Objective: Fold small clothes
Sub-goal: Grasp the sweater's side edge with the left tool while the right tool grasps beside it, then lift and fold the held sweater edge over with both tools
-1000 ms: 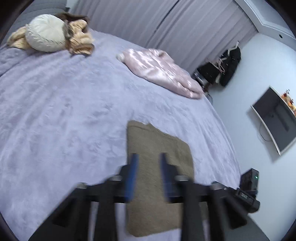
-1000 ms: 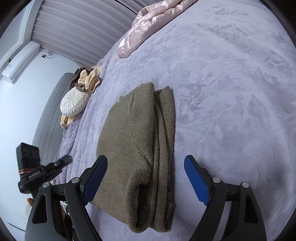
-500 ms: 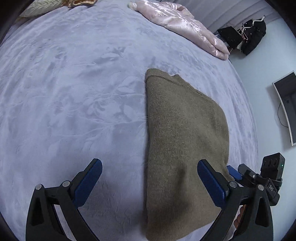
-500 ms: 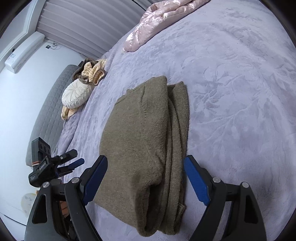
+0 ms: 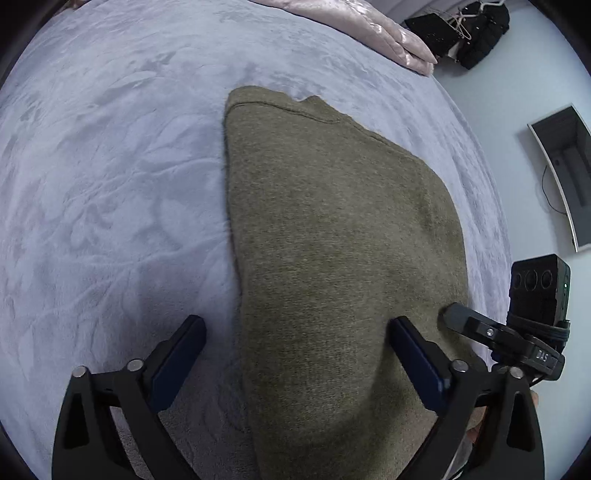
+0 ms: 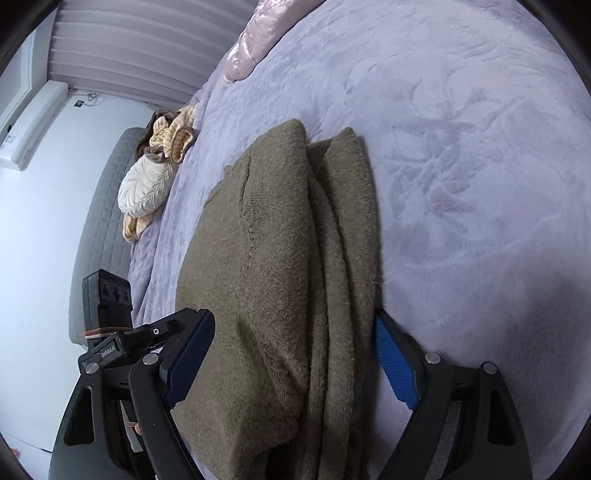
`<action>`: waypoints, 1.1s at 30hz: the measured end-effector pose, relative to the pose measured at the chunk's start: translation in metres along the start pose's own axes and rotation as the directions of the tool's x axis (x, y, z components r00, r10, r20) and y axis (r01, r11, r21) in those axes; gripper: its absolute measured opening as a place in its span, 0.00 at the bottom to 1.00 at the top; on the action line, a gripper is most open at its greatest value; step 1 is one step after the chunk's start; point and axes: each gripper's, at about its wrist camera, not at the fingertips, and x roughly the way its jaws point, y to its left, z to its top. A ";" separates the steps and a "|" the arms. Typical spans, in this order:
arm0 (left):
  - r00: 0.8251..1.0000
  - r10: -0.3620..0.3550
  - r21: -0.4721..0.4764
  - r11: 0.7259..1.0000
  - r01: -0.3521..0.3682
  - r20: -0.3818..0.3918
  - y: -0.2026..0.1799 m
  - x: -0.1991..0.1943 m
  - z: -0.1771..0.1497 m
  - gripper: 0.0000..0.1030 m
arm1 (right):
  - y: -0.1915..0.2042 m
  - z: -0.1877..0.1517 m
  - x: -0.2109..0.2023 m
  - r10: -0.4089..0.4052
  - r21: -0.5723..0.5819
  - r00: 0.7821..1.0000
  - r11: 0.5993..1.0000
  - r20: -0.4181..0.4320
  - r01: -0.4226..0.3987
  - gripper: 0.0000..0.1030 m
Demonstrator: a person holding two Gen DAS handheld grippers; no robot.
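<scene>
A folded olive-brown knit garment (image 5: 332,240) lies flat on a lavender plush bed cover (image 5: 110,184), its stacked fold edges showing as long ridges along one side in the right wrist view (image 6: 343,258). The left gripper (image 5: 295,354) sits low over the near end of the garment with its fingers spread wide: the left blue pad (image 5: 177,362) is over bare bed cover just beside the garment's edge, the right pad (image 5: 417,362) over the knit itself. Whether the pads touch the cloth cannot be told. The right gripper (image 6: 291,354) is likewise wide apart and straddles the garment's near end, one blue finger (image 6: 188,354) at the flat top layer's side, the other (image 6: 393,365) just beside the ridged fold edges. Neither holds anything.

Beyond the garment the bed cover spreads broadly to the far side. A pink satin quilt (image 5: 369,29) lies at the far edge, well apart. A round cream cushion (image 6: 146,186) and a tan ruffled item (image 6: 173,136) rest by the grey headboard (image 6: 103,229). The bed's edge runs close to the garment on the wall side, where a dark screen (image 5: 565,173) hangs.
</scene>
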 end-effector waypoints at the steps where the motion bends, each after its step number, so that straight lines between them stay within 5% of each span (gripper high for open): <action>1: 1.000 -0.017 0.018 1.000 0.018 -0.004 -0.005 0.001 0.000 0.71 | 0.004 0.000 0.003 -0.010 -0.021 1.000 1.000 -0.010 0.009 0.78; 8: 0.999 -0.041 0.018 0.999 0.041 -0.010 -0.014 0.004 -0.005 0.59 | 0.002 -0.001 0.005 -0.017 -0.014 1.000 1.000 -0.012 0.017 0.47; 19: 1.000 0.018 0.079 0.997 -0.020 0.021 -0.037 -0.044 -0.029 0.46 | 0.028 -0.004 -0.008 -0.053 -0.062 0.998 0.997 0.031 0.054 0.37; 33: 0.998 0.059 0.134 0.989 -0.062 0.026 -0.053 -0.105 -0.044 0.42 | 0.070 -0.024 -0.032 -0.087 -0.125 0.994 0.988 0.062 0.094 0.36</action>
